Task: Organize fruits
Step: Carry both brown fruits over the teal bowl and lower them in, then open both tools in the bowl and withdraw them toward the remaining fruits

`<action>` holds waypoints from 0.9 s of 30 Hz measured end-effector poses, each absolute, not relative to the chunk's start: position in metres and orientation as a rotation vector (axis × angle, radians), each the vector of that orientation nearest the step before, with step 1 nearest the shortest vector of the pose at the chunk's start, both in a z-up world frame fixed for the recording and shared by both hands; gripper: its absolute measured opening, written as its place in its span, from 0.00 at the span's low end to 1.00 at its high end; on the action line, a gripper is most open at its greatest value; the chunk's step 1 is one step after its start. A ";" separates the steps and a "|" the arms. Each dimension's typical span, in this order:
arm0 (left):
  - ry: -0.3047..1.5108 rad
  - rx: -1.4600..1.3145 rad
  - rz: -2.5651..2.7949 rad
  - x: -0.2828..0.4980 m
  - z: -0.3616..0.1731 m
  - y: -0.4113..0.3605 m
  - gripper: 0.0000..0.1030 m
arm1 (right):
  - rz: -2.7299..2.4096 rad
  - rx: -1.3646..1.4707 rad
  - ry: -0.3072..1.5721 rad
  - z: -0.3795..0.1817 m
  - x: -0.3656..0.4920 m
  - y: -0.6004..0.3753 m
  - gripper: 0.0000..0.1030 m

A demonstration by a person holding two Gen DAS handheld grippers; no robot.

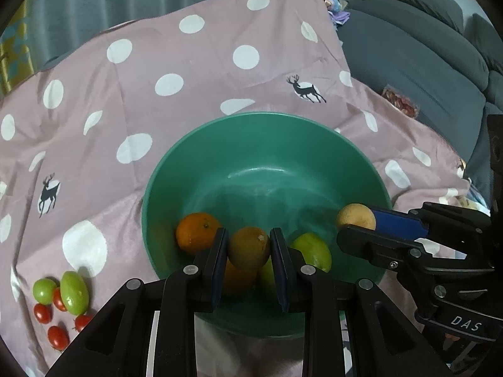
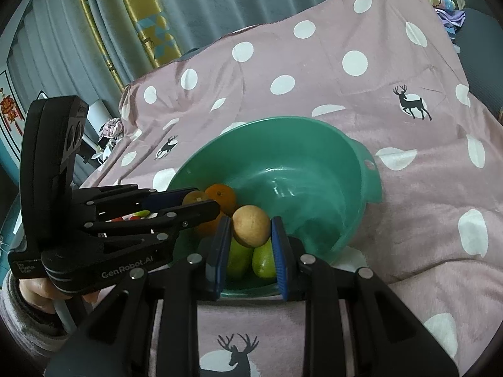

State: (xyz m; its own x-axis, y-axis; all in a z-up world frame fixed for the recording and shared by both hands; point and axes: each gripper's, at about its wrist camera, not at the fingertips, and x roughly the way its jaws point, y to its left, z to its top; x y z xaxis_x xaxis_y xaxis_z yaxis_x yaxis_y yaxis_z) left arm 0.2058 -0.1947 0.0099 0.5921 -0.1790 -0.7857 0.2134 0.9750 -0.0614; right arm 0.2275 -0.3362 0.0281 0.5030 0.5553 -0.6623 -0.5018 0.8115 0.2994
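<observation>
Hovering over the green bowl (image 1: 195,154), left gripper (image 1: 249,248) clamps a brownish orange (image 1: 248,246); right gripper (image 2: 250,231) clamps a pale yellow fruit (image 2: 251,225). Releasing from height risks fruit bouncing out onto the blanket (image 1: 188,72).

Fruit low in the green bowl (image 1: 267,144) partly hidden behind gripper fingers; cherry tomatoes (image 1: 58,336) partly hidden.

Round green plastic bowl (image 1: 267,144); pink fabric cloth (image 1: 188,69) bearing white polka dots and dark deer; small red tomatoes (image 1: 42,313).
</observation>
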 end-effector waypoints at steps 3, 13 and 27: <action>0.912 0.047 -0.224 0.208 0.008 -0.196 0.26 | 0.636 0.070 0.827 0.028 0.229 -0.337 0.26; 0.919 0.060 -0.209 0.211 0.004 -0.198 0.26 | 0.627 0.075 0.833 0.026 0.232 -0.334 0.27; 0.875 0.049 -0.195 0.204 0.012 -0.195 0.65 | 0.597 0.101 0.820 0.030 0.229 -0.341 0.49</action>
